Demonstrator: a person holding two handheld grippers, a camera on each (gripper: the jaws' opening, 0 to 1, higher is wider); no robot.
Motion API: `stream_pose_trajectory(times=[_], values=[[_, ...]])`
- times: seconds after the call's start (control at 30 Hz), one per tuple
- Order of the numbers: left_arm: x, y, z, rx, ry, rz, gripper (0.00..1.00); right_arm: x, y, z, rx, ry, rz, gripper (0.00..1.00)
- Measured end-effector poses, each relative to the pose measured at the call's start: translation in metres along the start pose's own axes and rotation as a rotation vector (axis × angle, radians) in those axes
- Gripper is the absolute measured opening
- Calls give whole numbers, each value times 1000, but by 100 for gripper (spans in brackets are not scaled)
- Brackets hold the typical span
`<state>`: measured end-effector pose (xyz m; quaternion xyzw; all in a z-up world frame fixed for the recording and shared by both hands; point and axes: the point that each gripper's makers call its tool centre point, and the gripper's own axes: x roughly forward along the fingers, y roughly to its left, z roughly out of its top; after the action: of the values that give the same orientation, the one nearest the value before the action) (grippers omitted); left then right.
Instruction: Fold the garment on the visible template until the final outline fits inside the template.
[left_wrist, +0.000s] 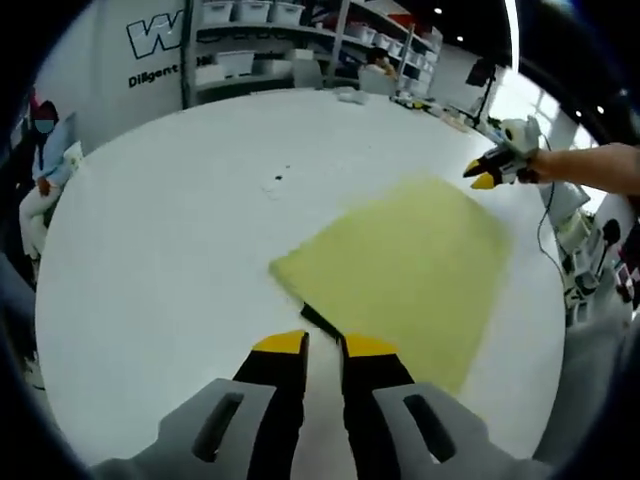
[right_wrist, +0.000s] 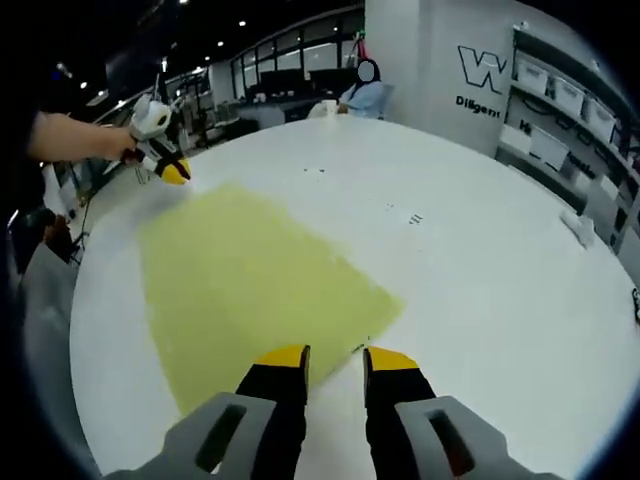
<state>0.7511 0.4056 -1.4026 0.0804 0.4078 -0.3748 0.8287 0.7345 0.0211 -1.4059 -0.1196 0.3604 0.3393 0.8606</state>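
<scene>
Left gripper view: left gripper (left_wrist: 323, 345) tips cover the near corner of the yellow template (left_wrist: 405, 265); a dark sliver (left_wrist: 318, 318) shows there, identity unclear. Right gripper (left_wrist: 483, 175) seen small at the far edge; jaw gap unresolved. Small dark specks (left_wrist: 275, 180) on the tabletop (left_wrist: 170, 230) too small to identify.

Right gripper view: wall lettering (right_wrist: 478, 104) cut short by the shelving (right_wrist: 560, 110). Left gripper (right_wrist: 172, 172) small, blurred. Near edge of the template hidden behind the right gripper (right_wrist: 336, 358). No garment distinguishable on the template.
</scene>
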Motion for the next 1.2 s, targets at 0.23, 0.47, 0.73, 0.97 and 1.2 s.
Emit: stream_pose_trajectory(times=[0.23,0.47,0.73,0.97,1.2], values=[[-14,-21,-30,-58,-42,-18,18,-16,24,-20,35,-49,36,16],[-17,-54,-53,-49,-49,-65,22,-27,50,-39,84,-83,46,19],[-6,-83,-68,-34,-40,-93,25,-31,75,-57,124,-103,69,22],[7,-93,-71,-38,-44,-77,26,-24,87,-70,149,-98,69,21],[11,-90,-69,-51,-62,-45,18,-20,90,-71,183,-108,72,16]])
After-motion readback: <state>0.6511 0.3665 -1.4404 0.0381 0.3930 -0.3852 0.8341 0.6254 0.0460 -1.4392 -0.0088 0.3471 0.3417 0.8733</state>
